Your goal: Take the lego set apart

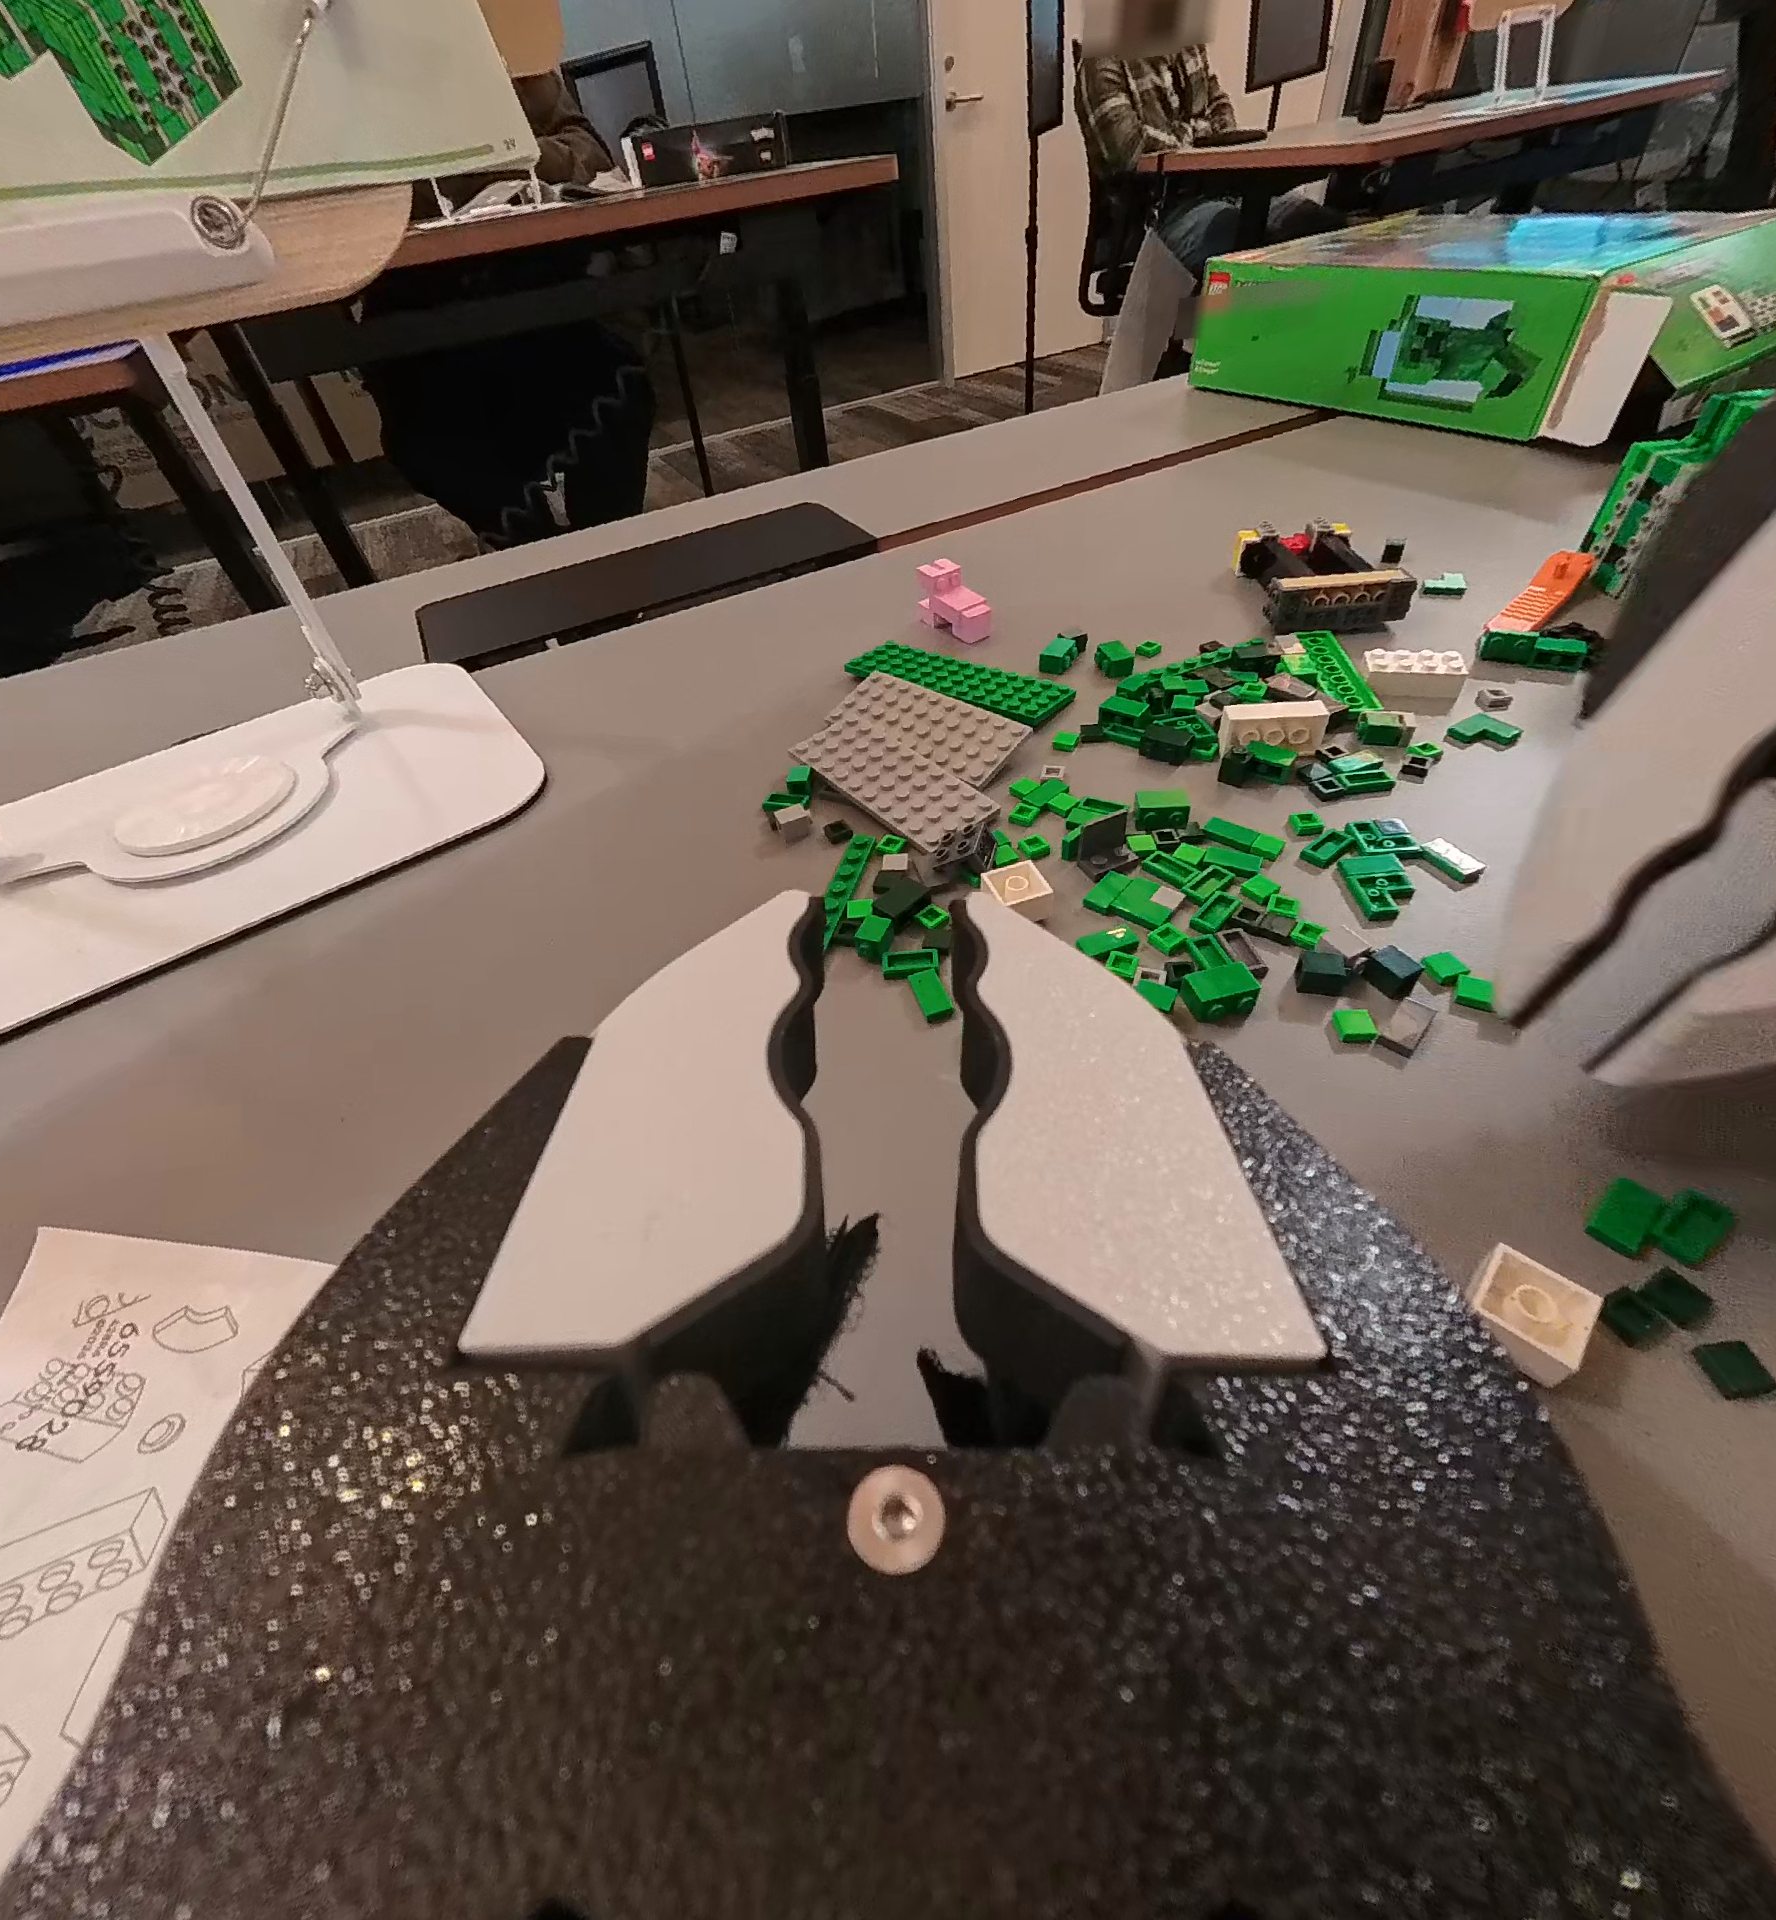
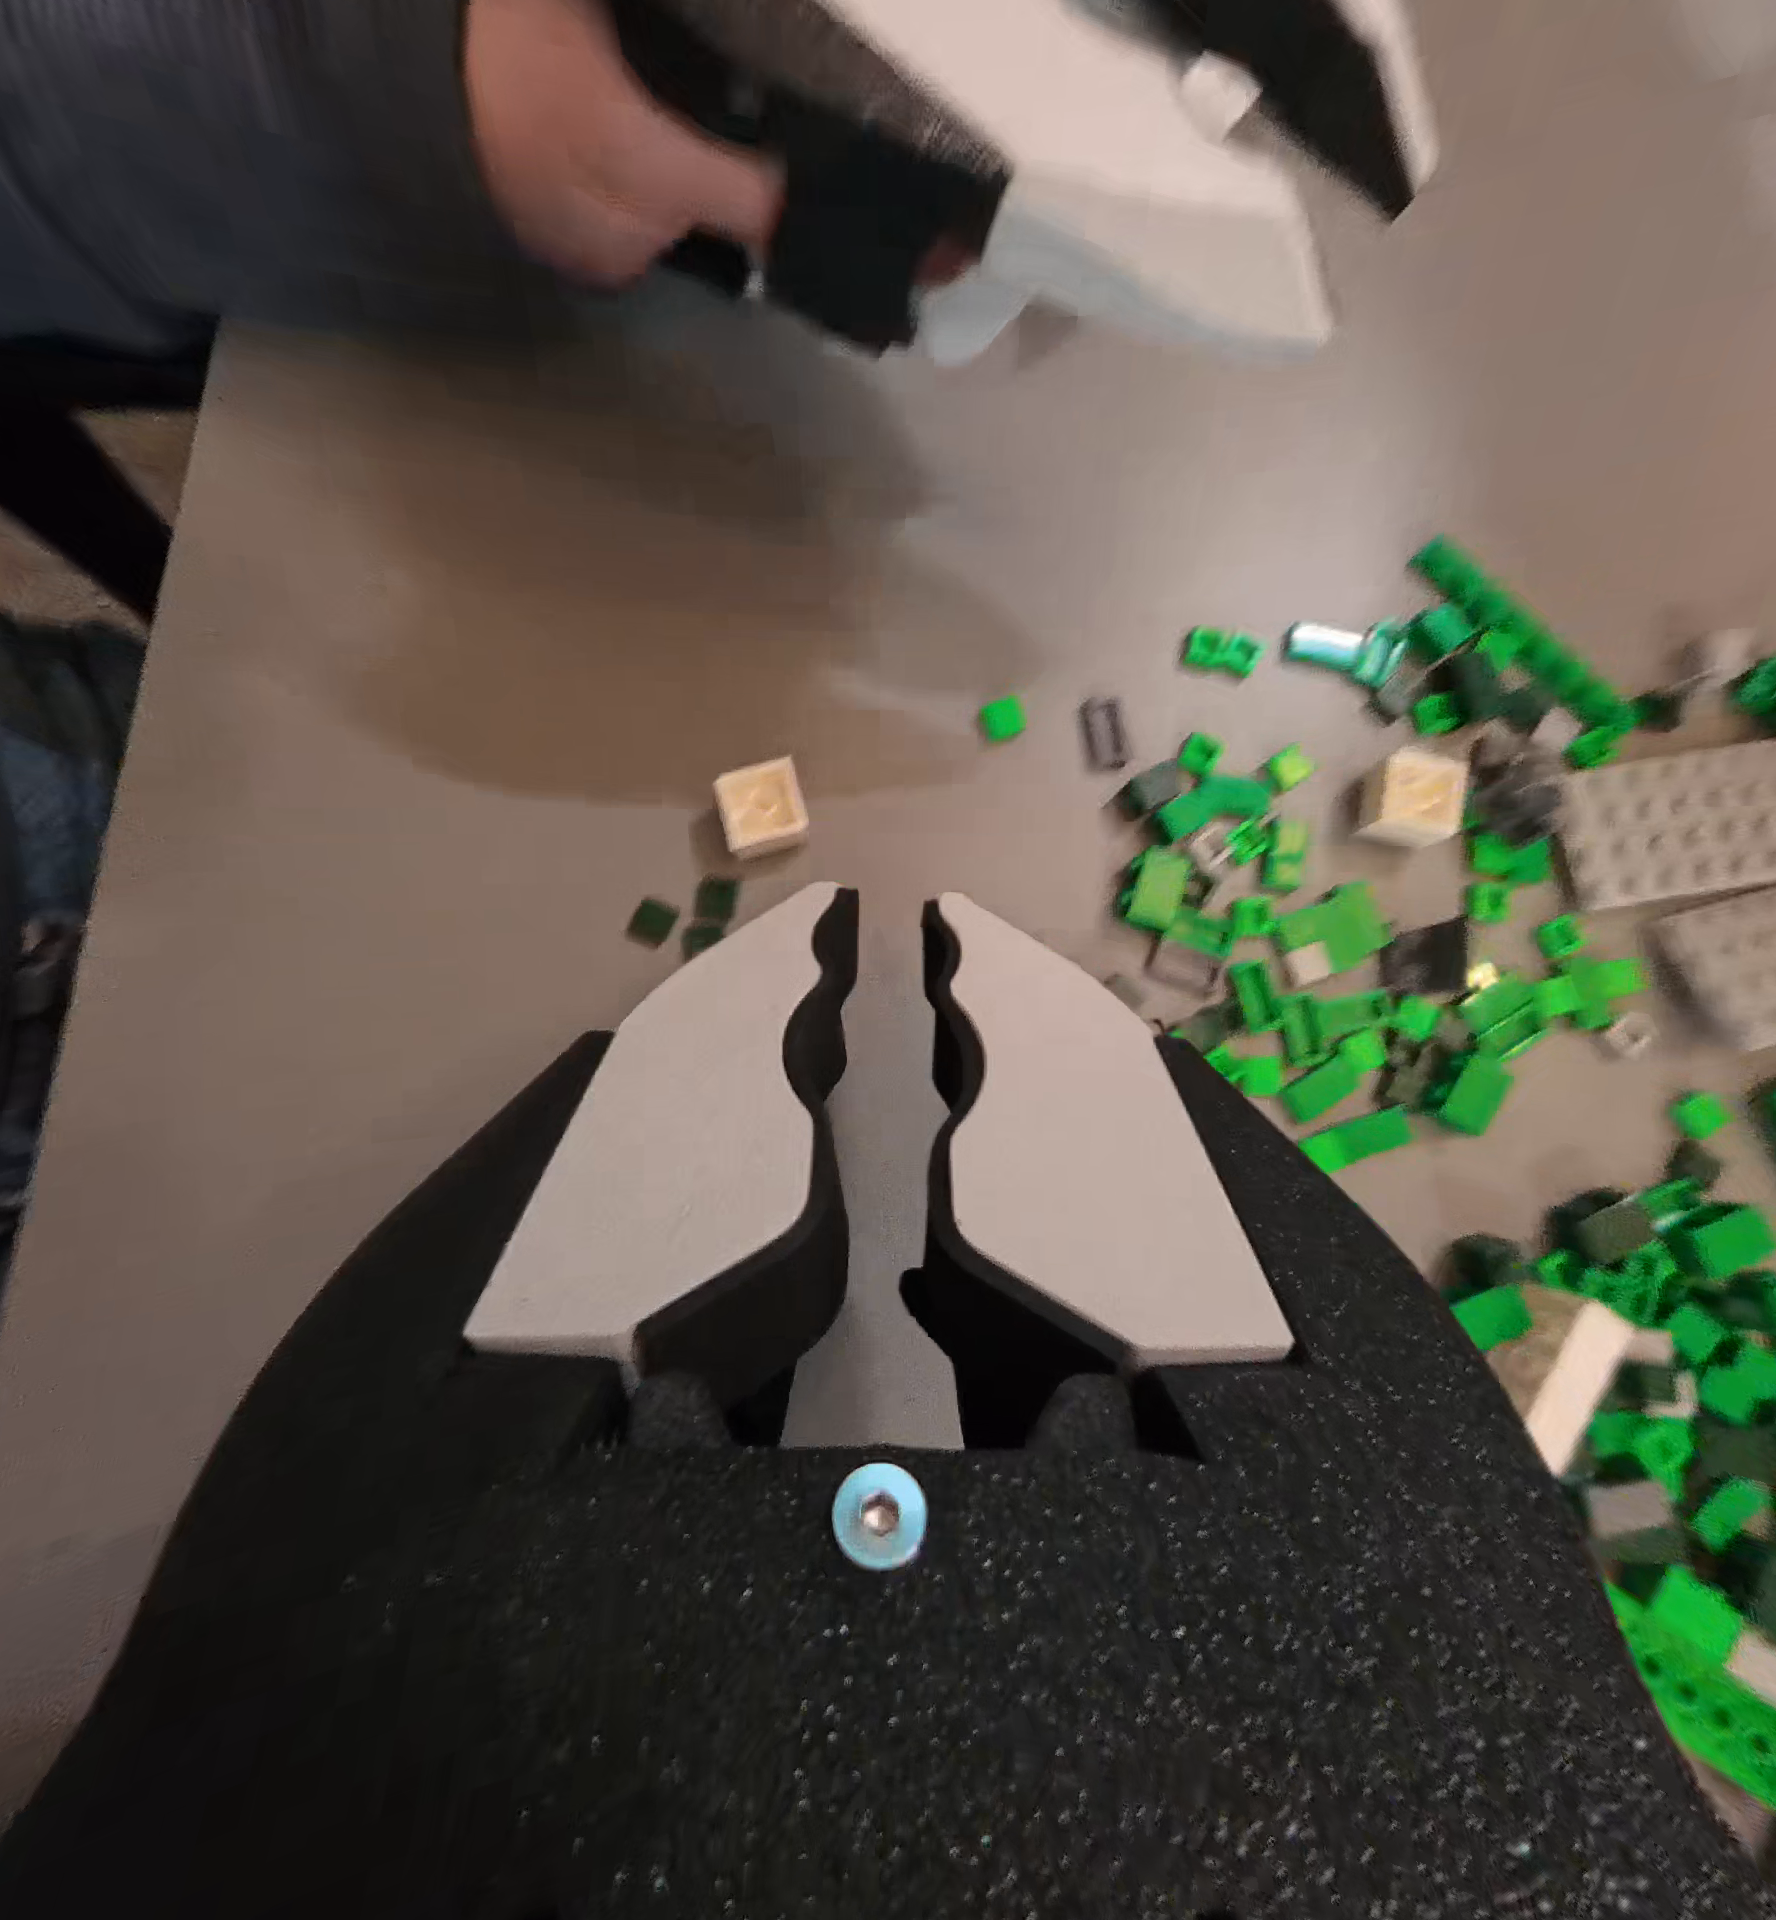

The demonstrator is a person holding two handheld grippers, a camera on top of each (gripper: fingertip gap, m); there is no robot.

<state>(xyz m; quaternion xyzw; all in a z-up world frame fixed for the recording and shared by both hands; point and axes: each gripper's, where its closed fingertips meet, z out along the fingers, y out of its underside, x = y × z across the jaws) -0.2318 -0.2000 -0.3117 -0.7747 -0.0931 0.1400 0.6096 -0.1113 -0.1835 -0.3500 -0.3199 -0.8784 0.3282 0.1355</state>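
- An office room with desks behind; everything sits on a grey table [image 1: 655, 582].
- The lego set lies mostly as loose green pieces [image 1: 1185, 862] mid-table, with a grey studded plate [image 1: 905, 758] and a small black sub-build [image 1: 1325, 587] not yet apart.
- Judgement: light, hard, slick plastic; pinch the plate's edges and pry.
- Left gripper [image 1: 884, 914] hovers empty, fingers parted.
- Right gripper [image 2: 889, 909] likewise, narrowly parted, holding nothing.
- A green box [image 1: 1486, 322] stands beyond.

Glossy plastic bricks [image 1: 1190, 852], matt table [image 1: 655, 831]
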